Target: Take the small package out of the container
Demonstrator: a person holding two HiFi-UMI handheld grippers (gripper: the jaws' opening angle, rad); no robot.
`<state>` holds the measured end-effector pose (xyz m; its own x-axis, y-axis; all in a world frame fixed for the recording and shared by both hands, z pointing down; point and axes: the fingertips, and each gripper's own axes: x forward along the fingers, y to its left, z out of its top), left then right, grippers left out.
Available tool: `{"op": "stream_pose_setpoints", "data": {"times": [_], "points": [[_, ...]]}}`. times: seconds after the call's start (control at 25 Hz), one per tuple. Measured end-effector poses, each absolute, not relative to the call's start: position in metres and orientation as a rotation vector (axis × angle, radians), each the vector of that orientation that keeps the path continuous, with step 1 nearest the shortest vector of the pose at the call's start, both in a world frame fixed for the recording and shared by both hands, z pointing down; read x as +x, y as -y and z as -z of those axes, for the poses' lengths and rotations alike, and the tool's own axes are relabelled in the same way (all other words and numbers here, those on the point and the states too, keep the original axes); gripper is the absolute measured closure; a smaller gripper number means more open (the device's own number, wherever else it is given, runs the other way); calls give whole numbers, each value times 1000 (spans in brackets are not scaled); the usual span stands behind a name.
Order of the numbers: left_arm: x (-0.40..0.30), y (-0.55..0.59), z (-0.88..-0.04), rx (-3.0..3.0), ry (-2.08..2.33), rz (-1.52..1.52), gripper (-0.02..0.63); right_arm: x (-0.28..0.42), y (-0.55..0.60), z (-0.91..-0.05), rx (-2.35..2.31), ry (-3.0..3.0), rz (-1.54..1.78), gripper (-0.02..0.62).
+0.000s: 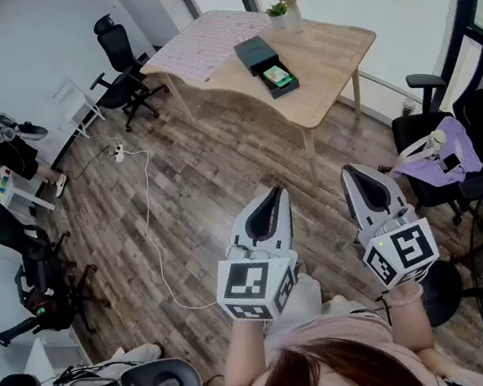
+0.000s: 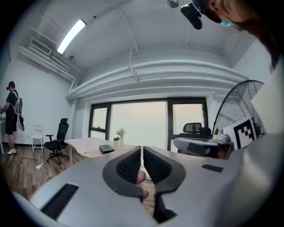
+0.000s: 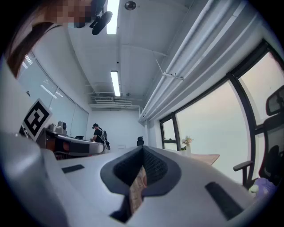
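A black container (image 1: 266, 65) lies open on the wooden table (image 1: 329, 53) across the room, and a small green package (image 1: 276, 74) rests in its tray. Both grippers are held up close to the person's body, far from the table. In the head view my left gripper (image 1: 270, 194) has its jaws together with nothing between them, and so does my right gripper (image 1: 352, 171). The left gripper view shows my left gripper (image 2: 142, 148) shut, with the container (image 2: 106, 148) small in the distance. In the right gripper view my right gripper (image 3: 143, 148) is shut and empty.
A vase of flowers (image 1: 290, 5) stands at the table's far end. Black office chairs (image 1: 120, 71) stand left of the table, and another chair with purple cloth (image 1: 447, 157) is at the right. A white cable (image 1: 150, 210) runs across the wood floor. A person (image 1: 1, 151) stands far left.
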<state>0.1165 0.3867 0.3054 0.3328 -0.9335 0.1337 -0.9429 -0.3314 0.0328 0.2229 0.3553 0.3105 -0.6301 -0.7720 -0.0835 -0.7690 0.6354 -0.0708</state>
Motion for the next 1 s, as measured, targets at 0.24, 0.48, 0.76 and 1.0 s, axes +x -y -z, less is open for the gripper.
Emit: {"op": "stream_pose_setpoints", "data": {"times": [0.24, 0.48, 0.76, 1.0], "points": [[107, -365, -307, 2498, 1724, -136, 586, 210, -340, -314, -1331, -2760, 20, 595], [92, -332, -308, 2526, 1688, -129, 586, 192, -313, -317, -1337, -2762, 61, 595], [64, -287, -311, 2544, 1658, -127, 586, 162, -272, -322, -1357, -2775, 68, 595], [40, -252, -308, 2577, 1618, -127, 586, 131, -236, -318, -1380, -2777, 56, 595]]}}
